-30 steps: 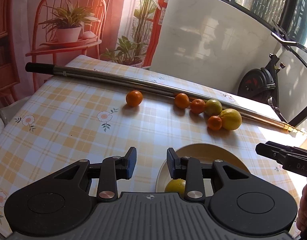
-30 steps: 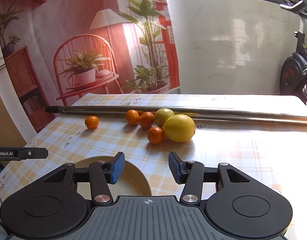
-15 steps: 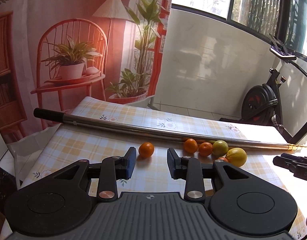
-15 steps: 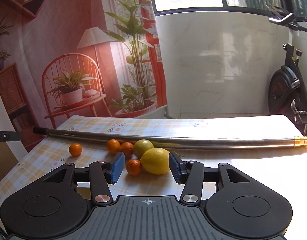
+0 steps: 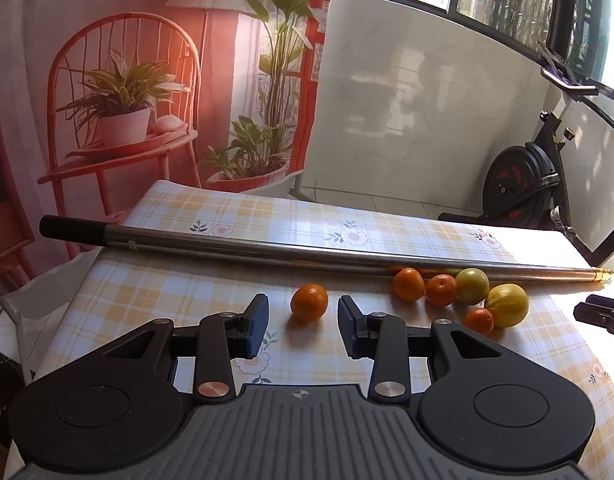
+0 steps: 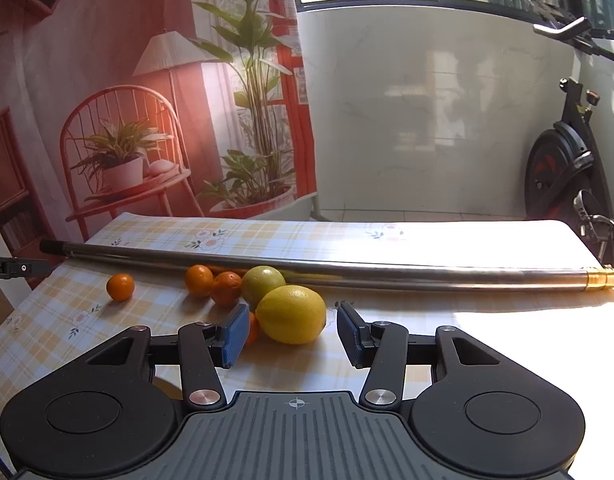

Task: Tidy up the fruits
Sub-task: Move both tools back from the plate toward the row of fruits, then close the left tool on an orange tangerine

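Note:
A lone small orange (image 5: 309, 303) lies on the checked tablecloth, just beyond my open left gripper (image 5: 303, 330) and lined up with the gap between its fingers. To its right sit two oranges (image 5: 408, 284), a green citrus (image 5: 472, 286), a yellow lemon (image 5: 506, 305) and a smaller orange (image 5: 478, 320). In the right wrist view the lemon (image 6: 291, 314) lies just ahead of my open right gripper (image 6: 293, 336), apart from both pads. The green citrus (image 6: 263, 285) and oranges (image 6: 226, 288) lie behind it; the lone orange (image 6: 120, 287) is far left.
A long metal pole (image 5: 267, 247) lies across the table behind the fruit, also in the right wrist view (image 6: 387, 274). An exercise bike (image 5: 523, 184) stands past the table's right end. The other gripper's tip (image 5: 603, 316) shows at the right edge.
Both grippers have dropped lower and moved toward the fruit: the left now faces the lone orange, the right faces the lemon. The plate seen a second ago is out of view.

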`<move>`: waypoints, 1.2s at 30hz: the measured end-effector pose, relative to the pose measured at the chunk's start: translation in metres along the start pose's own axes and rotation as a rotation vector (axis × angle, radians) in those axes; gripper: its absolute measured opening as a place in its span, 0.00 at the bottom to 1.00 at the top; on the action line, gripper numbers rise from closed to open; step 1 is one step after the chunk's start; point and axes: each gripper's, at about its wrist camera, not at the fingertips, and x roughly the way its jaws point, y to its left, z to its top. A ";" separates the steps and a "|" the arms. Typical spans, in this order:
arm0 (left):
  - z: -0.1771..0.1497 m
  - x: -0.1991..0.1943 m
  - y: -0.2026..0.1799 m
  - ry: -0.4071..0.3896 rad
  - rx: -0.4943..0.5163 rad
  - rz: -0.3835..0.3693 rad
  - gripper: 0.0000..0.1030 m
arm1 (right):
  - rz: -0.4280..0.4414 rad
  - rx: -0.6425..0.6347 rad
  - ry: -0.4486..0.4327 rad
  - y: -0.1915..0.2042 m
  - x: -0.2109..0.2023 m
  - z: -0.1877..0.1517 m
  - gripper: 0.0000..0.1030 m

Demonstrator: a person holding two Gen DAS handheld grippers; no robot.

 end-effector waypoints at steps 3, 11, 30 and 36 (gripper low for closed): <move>0.000 0.022 -0.004 0.009 0.064 -0.018 0.39 | -0.009 0.037 0.016 -0.006 0.008 0.000 0.44; 0.001 0.079 0.002 0.053 0.096 -0.052 0.39 | -0.023 0.086 0.051 -0.012 0.030 0.003 0.44; -0.004 0.127 0.002 0.140 0.100 -0.038 0.36 | 0.002 0.092 0.100 -0.015 0.063 0.002 0.44; -0.006 0.117 -0.002 0.118 0.103 -0.045 0.35 | 0.009 0.039 0.064 -0.012 0.076 -0.002 0.47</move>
